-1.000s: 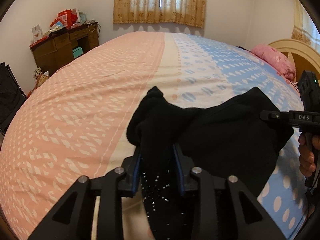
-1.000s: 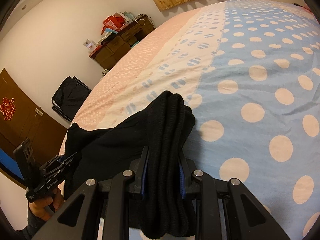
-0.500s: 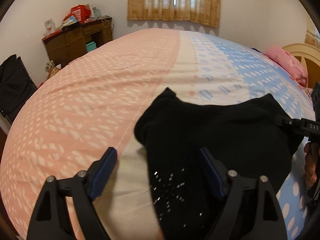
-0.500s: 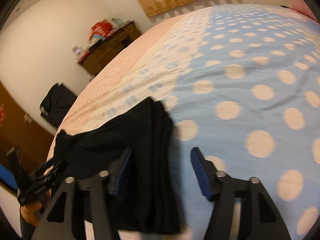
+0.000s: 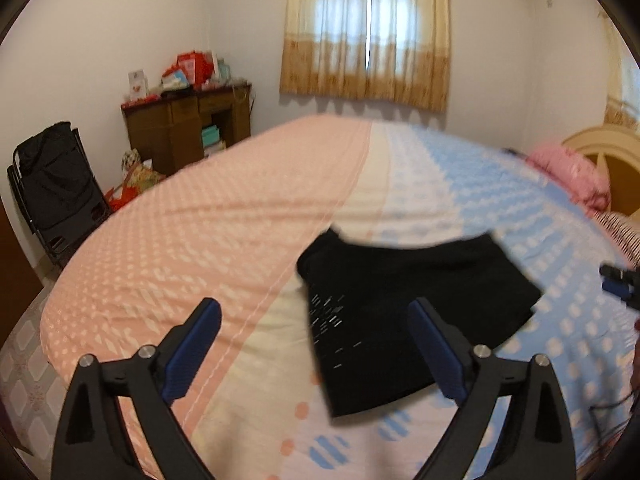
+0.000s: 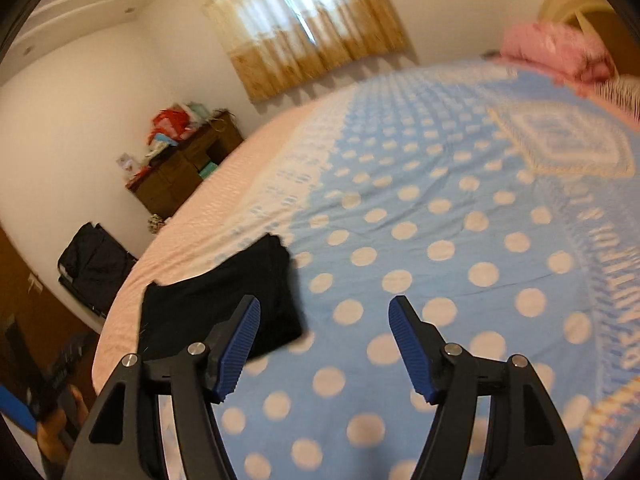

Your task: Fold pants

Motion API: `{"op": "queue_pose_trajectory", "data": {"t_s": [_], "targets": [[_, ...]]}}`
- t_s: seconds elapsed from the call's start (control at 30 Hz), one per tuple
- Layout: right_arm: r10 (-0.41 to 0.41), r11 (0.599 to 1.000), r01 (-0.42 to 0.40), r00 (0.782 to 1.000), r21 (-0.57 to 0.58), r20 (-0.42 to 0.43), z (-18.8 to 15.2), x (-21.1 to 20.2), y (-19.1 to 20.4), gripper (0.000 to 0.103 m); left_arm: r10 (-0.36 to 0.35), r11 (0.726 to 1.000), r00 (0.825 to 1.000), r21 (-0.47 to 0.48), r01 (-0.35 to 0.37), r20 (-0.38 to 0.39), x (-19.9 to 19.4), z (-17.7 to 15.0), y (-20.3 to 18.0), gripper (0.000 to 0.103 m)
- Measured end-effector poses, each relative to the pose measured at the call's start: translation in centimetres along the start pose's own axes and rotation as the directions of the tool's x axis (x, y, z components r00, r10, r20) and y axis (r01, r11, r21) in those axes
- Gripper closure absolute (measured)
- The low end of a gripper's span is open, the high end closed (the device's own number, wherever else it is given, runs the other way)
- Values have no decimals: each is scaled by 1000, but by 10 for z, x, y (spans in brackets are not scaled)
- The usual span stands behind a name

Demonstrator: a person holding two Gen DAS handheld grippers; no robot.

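Both grippers stand clear of the pants, which lie folded in a compact black stack on the bed, apparently set down as finished. Left gripper: jaws have just been opening, spread wide, nothing between them. Right gripper: jaws likewise opening, spread, empty, pants just left of them.

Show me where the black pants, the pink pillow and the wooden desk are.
black pants (image 5: 404,300): left wrist view, middle of the folded cloth.
pink pillow (image 5: 568,174): left wrist view, its top face.
wooden desk (image 5: 182,120): left wrist view, its front.
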State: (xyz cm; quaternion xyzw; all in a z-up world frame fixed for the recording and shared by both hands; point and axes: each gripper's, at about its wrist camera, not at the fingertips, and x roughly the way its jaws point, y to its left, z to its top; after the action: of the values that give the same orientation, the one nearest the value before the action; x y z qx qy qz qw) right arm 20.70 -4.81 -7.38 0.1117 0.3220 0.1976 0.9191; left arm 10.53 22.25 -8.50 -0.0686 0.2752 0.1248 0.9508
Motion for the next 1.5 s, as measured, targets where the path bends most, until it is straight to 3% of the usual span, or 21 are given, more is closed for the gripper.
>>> {"op": "queue_pose_trajectory", "data": {"t_s": [0.2, 0.37, 0.67, 1.5], "targets": [[6, 981, 24, 988, -194, 153, -21, -67, 58, 29, -60, 998, 993, 21, 58, 105, -40, 16, -20, 0], [32, 949, 33, 979, -315, 200, -26, -86, 88, 27, -87, 995, 987, 56, 80, 138, -53, 17, -33, 0], [36, 954, 15, 986, -299, 162, -29, -77, 87, 27, -88, 995, 985, 51, 81, 149, -61, 14, -36, 0], [42, 960, 3, 987, -279, 154, -29, -76, 83, 27, -80, 995, 989, 63, 72, 123, -56, 6, -39, 0]]}}
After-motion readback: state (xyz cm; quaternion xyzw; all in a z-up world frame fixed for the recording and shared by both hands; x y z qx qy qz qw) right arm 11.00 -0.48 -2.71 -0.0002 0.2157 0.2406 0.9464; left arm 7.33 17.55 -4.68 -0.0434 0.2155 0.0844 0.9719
